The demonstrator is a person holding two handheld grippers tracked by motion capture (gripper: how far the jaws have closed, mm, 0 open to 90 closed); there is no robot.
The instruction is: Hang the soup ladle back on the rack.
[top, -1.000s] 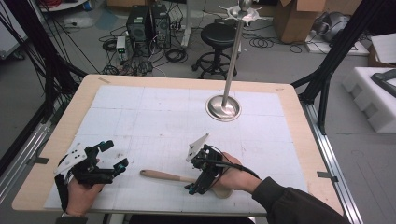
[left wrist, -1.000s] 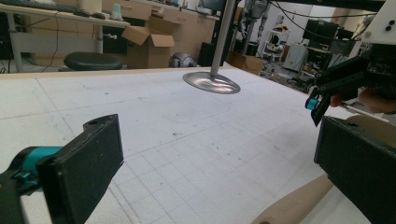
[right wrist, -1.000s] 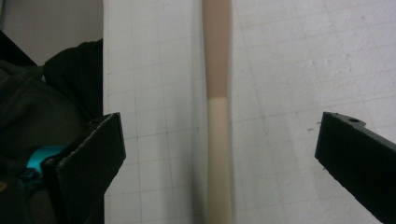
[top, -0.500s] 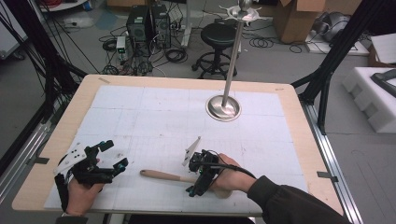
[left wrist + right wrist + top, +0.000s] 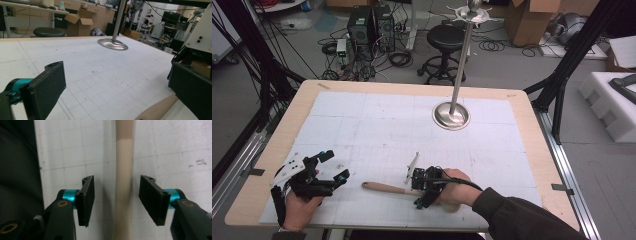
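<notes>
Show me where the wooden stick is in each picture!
High view: wooden stick lies near the front edge, by the right gripper.
Left gripper view: its end pokes in at the bottom right.
Right gripper view: it runs up the middle, between the open fingers.
Shared landmark: white gridded mat.

A black stool (image 5: 447, 37) stands on the grey floor (image 5: 307, 35) behind the tabletop (image 5: 277, 135), among cables (image 5: 399, 57), computer towers (image 5: 369, 25) and cardboard boxes (image 5: 527, 20).

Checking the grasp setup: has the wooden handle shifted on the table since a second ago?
No. The wooden handle lies at the same spot on the white mat; the right gripper has been closing around it.
</notes>
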